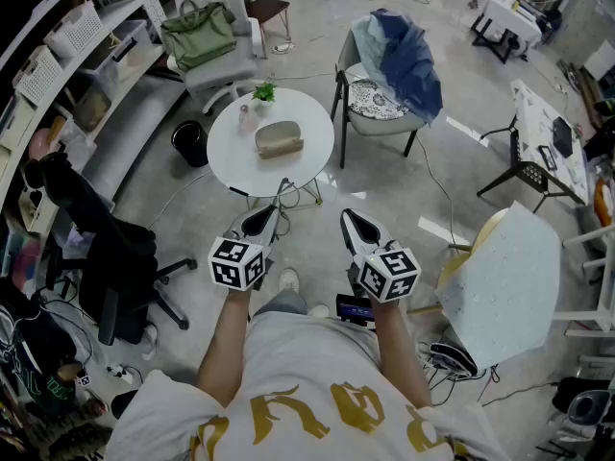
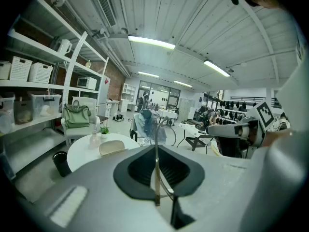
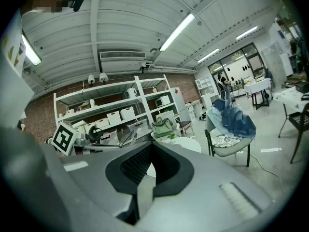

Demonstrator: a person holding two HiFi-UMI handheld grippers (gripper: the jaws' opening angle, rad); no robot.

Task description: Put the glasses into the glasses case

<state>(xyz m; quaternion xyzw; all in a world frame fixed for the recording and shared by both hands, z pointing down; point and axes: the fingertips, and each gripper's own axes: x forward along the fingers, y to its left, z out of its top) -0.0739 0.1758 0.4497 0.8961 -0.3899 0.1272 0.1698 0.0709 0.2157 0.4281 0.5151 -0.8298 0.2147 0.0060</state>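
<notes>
Nearest, the left gripper [image 1: 270,215] is clamped on a temple of the wire-frame glasses [image 2: 155,154], held in the air short of the round white worktop [image 1: 229,154]. The right gripper [image 1: 350,219] is closed on nothing. Farther out, the beige glasses case [image 1: 279,139] lies on the worktop, apparently closed, contents unseen. This looks like the carry step; next, the case probably needs opening.

One glasses case [image 1: 279,139], one glasses [image 2: 156,175] (thin-rimmed), one round table [image 1: 231,158], one plant [image 1: 264,92].
</notes>
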